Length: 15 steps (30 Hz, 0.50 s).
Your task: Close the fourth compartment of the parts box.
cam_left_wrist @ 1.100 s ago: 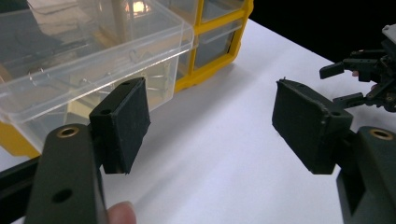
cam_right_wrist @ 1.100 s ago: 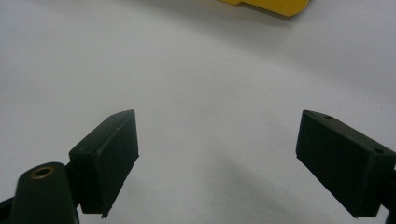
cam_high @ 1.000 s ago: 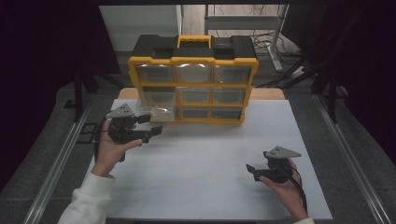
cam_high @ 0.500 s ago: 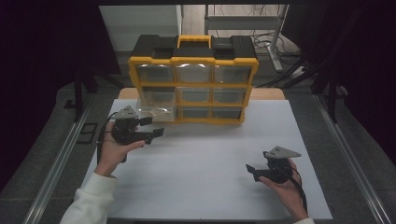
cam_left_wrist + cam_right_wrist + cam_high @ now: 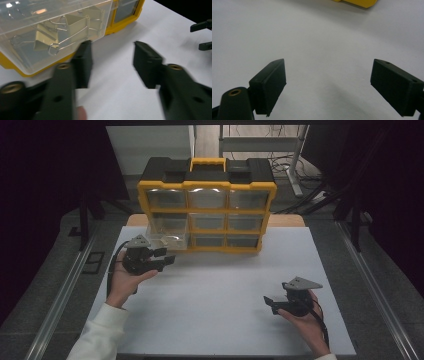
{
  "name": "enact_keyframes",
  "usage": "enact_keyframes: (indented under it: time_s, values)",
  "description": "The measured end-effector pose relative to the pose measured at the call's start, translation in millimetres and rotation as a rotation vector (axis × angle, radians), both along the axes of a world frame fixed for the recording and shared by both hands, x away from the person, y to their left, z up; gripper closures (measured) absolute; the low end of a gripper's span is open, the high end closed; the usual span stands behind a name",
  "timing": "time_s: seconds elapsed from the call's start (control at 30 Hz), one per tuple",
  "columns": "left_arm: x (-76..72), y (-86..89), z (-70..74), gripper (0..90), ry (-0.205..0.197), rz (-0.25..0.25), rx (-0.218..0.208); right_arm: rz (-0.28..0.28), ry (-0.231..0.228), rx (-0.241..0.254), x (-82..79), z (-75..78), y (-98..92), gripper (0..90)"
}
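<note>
A yellow and black drawer organizer (image 5: 207, 195) stands at the back of the white table (image 5: 220, 320). Its bottom-left clear drawer (image 5: 167, 240) is pulled out and holds pale binder clips (image 5: 72, 23). My left gripper (image 5: 167, 256) hovers just in front of that drawer, pointing right. Its jaws have just been closing and stand partly open with nothing between them (image 5: 112, 62); the drawer's front corner (image 5: 50, 30) lies just beyond its left fingertip. My right gripper (image 5: 270, 304) rests low at the front right, open over bare table (image 5: 328, 77).
The organizer's other clear drawers (image 5: 225, 222) are pushed in. A yellow corner of the organizer (image 5: 359, 2) peeks in at the top of the right gripper view. The right gripper (image 5: 202, 35) appears far off in the left gripper view. Metal rails (image 5: 65, 290) flank the table.
The left gripper's jaws have narrowed while the hand stayed close to the pulled-out drawer. The right hand and its gripper have not moved.
</note>
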<state>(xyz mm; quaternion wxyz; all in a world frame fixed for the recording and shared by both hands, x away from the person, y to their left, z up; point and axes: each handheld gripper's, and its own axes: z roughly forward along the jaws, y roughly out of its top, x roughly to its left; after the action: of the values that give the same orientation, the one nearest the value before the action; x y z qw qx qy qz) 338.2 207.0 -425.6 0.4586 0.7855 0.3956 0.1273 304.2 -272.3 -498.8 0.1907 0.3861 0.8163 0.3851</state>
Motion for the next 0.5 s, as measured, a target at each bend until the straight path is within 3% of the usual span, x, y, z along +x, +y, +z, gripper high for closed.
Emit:
enact_keyframes:
  time_s: [0.13,0.23,0.5]
  values:
    - [2.4,2.0,-1.2,76.1,0.027,-0.006,-0.015,-0.001,-0.002,0.002,-0.1,0.3,-0.3,13.7]
    - [4.8,3.0,-2.0,87.7,0.032,0.007,-0.023,-0.002,-0.003,0.007,-0.4,0.9,-0.5,13.7]
    - [16.5,5.5,-2.5,89.6,0.028,0.064,-0.039,-0.002,-0.003,0.007,0.0,1.2,-0.7,13.7]
